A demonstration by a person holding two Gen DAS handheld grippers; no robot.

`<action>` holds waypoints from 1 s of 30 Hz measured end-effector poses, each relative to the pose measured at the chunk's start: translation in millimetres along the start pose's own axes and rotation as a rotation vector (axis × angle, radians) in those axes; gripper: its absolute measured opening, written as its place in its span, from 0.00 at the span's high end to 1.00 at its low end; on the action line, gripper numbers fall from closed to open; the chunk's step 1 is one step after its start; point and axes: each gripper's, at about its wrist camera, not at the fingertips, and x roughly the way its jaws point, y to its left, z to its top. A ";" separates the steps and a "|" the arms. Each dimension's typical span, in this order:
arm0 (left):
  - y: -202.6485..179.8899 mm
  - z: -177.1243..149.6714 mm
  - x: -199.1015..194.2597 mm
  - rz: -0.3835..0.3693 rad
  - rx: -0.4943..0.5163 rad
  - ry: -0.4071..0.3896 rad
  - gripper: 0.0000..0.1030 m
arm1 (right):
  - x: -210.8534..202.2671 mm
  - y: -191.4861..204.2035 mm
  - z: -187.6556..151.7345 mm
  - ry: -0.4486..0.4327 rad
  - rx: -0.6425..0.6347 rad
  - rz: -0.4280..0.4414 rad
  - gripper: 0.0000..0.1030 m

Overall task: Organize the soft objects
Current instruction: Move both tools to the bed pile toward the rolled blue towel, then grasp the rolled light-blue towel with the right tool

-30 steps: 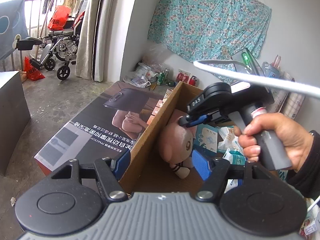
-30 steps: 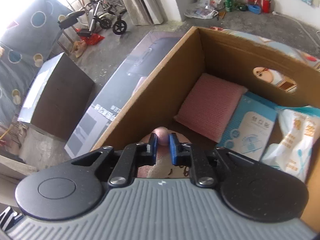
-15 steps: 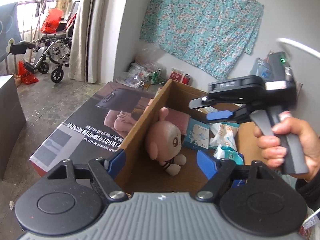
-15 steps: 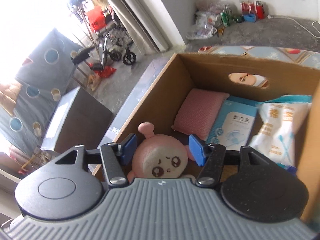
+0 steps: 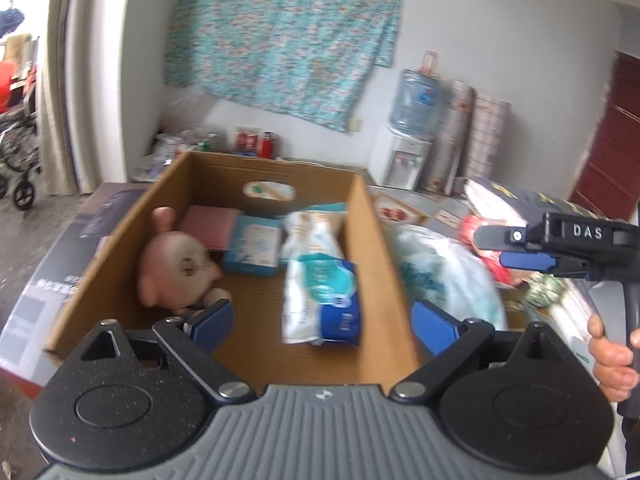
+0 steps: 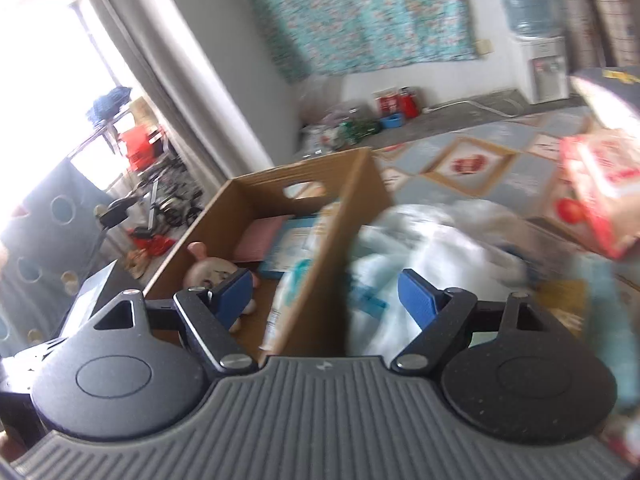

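A pink plush doll (image 5: 176, 268) lies in the left part of the cardboard box (image 5: 376, 248), next to a pink pad (image 5: 212, 228), a blue-white pack (image 5: 254, 246) and a wipes pack (image 5: 320, 296). My left gripper (image 5: 322, 322) hovers over the box's near end. Its jaws are opening and grip nothing. My right gripper (image 6: 326, 298) is outside the box, above its right wall. Its jaws are also opening and nothing is pressed between them. From the right wrist view the doll (image 6: 212, 272) shows behind the left pad. A white plastic bag (image 6: 420, 248) lies right of the box.
The box rests on a large printed carton (image 5: 60, 272). Right of it lie a red-and-white pack (image 6: 600, 184) and other packets on a patterned mat. A water dispenser (image 5: 404, 156) stands at the back wall and a wheelchair (image 5: 16, 152) at the far left.
The right gripper let go of the pink doll, opened and swung right, out of the box. The doll now lies in the box. The left gripper opened wider and shifted right.
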 end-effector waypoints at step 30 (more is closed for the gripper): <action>-260.6 -59.6 163.4 -0.393 0.411 0.140 0.48 | -29.5 -216.5 11.5 0.342 0.137 -0.235 0.46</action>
